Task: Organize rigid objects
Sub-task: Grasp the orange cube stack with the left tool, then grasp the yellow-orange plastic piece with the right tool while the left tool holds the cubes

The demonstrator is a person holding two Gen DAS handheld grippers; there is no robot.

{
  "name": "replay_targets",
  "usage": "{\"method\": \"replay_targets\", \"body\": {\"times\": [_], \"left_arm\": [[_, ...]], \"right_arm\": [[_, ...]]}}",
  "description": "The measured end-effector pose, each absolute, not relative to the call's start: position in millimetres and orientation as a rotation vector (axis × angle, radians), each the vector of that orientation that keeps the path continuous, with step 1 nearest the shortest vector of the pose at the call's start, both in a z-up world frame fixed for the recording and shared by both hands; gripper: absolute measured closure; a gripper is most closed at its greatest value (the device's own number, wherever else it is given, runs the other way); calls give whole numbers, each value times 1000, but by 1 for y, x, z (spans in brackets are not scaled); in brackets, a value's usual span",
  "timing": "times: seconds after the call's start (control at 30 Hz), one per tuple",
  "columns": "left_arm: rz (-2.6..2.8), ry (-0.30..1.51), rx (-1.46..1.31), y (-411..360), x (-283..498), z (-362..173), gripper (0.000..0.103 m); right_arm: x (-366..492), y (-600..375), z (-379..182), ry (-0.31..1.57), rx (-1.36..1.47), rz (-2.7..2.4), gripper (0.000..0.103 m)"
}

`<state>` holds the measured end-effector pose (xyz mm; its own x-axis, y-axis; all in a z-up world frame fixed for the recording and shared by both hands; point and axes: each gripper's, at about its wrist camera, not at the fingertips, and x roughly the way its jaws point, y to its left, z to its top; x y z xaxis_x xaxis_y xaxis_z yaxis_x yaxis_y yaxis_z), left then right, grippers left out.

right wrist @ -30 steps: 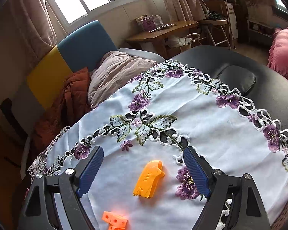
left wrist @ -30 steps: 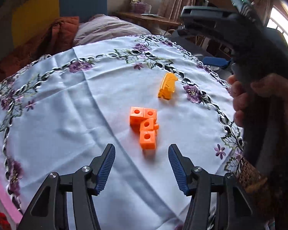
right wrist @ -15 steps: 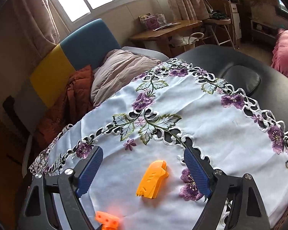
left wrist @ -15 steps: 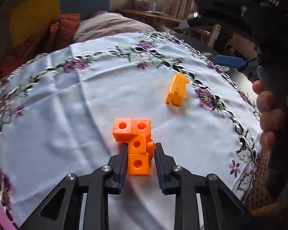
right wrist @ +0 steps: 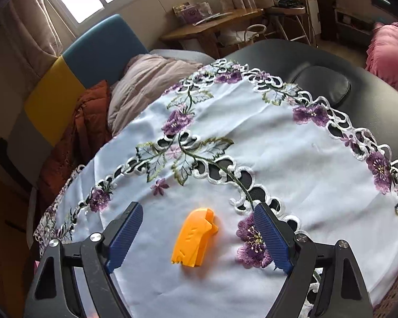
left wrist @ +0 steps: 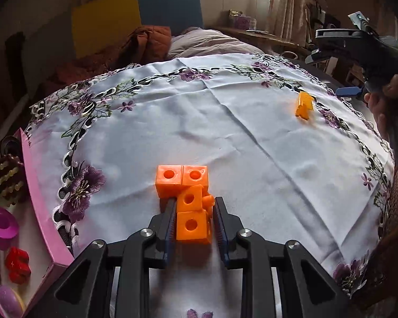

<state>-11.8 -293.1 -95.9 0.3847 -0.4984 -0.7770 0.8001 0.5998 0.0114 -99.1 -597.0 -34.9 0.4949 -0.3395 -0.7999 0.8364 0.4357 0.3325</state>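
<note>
- Left gripper [left wrist: 193, 221]: clenched on the nearest cube of an orange block cluster [left wrist: 188, 198], 1 blue pad on each side face. The cluster is 4 linked cubes, each with a round hole on top. It sits toward the near edge of the tablecloth [left wrist: 225, 132], left of its middle.
- Right gripper [right wrist: 199, 238]: released, jaws wide, holding nothing. It hangs over a flat orange clip-like piece [right wrist: 195, 237] that lies on the cloth between the pads without touching them, just beside a purple embroidered flower [right wrist: 252, 241] near the cloth's right edge.
- Pink tray [left wrist: 39, 198]: off the cloth's left edge, already holding a purple ring-shaped toy [left wrist: 1, 224], a red piece [left wrist: 17, 263] and a beaded brown item [left wrist: 8, 177]. It is probably the sorting destination.
- Step in hand, as judged: lift the cluster and carry it to the tray. Only 1 cube is pinched, so the other 3 hang off it. A slow, level lift should keep the joints from separating or the cluster from pivoting. Clear the tray wall before lowering, then release low.
- For the clip piece, the pads should close across its narrow sides, since it lies flat and thin.
- Writing: no brand, label or readable text is visible. Faint marks on the clip piece cannot be read.
</note>
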Motion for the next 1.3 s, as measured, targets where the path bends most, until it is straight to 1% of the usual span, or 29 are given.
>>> {"method": "replay_targets", "body": {"times": [0.1, 0.13, 0.27, 0.4, 0.53, 0.6, 0.63, 0.67, 0.73, 0.77, 0.8, 0.9, 1.0, 1.3], "left_arm": [[-868, 794, 382, -290, -12, -99, 77], [-870, 788, 377, -289, -12, -99, 77], [-872, 785, 373, -288, -13, -99, 77], [-875, 779, 364, -287, -13, -100, 77], [-880, 782, 350, -285, -12, -100, 77], [-883, 785, 340, -284, -11, -100, 77], [-885, 786, 336, -284, -11, -100, 77], [-885, 786, 334, -283, -11, -100, 77], [-886, 786, 329, -283, -11, -100, 77], [-887, 786, 329, -283, -11, -100, 77], [-886, 785, 330, -283, -11, -100, 77], [-888, 786, 324, -283, -11, -100, 77], [-889, 786, 324, -283, -10, -100, 77], [-886, 783, 328, -282, -10, -100, 77]], "right_arm": [[-95, -597, -43, 761, 823, -793, 18], [-93, -597, -46, 779, 826, -786, 20], [-83, -593, -53, 840, 799, -769, 20], [-69, -592, -61, 908, 760, -779, 21], [-50, -591, -73, 996, 689, -780, 24], [-40, -590, -84, 1063, 651, -773, 42], [-37, -588, -85, 1080, 621, -776, 64], [-34, -584, -82, 1076, 580, -770, 72], [-27, -573, -78, 1040, 617, -611, 73], [-21, -564, -75, 1039, 579, -562, 73], [-12, -550, -72, 1043, 516, -504, 73], [1, -527, -79, 1091, 499, -341, 73], [6, -518, -86, 1137, 455, -309, 72], [7, -518, -88, 1141, 451, -314, 72]]}}
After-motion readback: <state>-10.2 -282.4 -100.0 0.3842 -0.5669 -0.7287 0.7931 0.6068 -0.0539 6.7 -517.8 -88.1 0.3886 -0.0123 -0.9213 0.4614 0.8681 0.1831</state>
